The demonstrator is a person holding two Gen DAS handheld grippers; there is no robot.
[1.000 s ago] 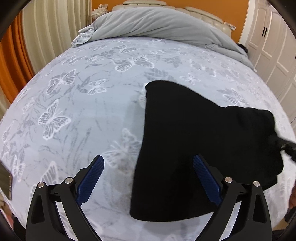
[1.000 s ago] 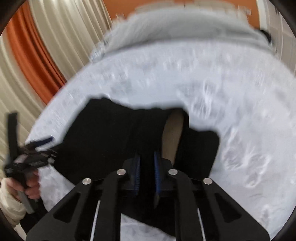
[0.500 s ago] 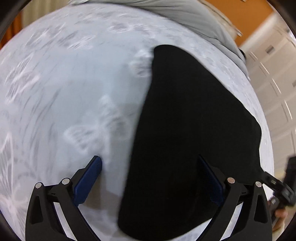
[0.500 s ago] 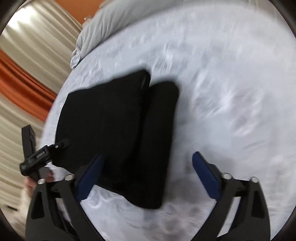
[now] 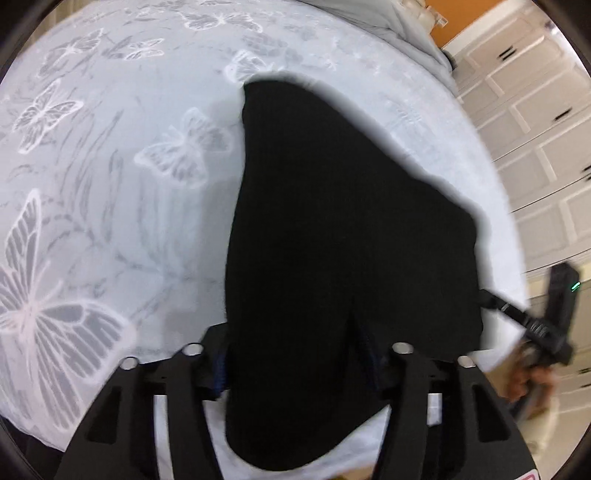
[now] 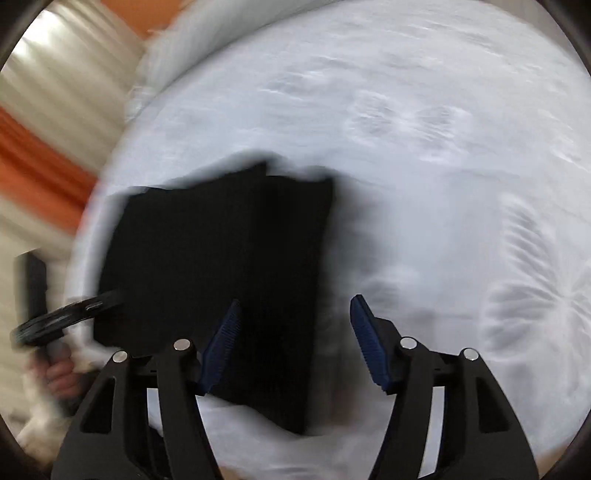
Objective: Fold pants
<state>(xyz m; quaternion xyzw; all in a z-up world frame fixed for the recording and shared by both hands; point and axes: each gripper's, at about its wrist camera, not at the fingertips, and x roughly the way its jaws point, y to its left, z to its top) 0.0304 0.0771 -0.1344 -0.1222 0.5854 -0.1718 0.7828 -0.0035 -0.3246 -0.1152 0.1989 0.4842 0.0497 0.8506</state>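
Note:
The black pants (image 5: 332, 229) lie folded into a thick bundle on the butterfly-print bed sheet (image 5: 110, 166). My left gripper (image 5: 295, 365) is low at the bundle's near left edge, jaws partly closed around a fold of the black cloth, which hides the pads. In the blurred right wrist view the pants (image 6: 221, 266) lie left of centre. My right gripper (image 6: 293, 343) is open; its left pad lies over the bundle's near right edge, its right pad over bare sheet. The right gripper also shows at the right edge of the left wrist view (image 5: 554, 325).
A grey duvet (image 5: 369, 14) lies at the bed's head. White cupboard doors (image 5: 535, 129) stand right of the bed. Orange and cream curtains (image 6: 44, 147) hang on the left. The bed's near edge is just below both grippers.
My left gripper has moved forward onto the pants and narrowed around their near edge. My right gripper let go of the cloth, opened, then narrowed somewhat and came down by the bundle's right side.

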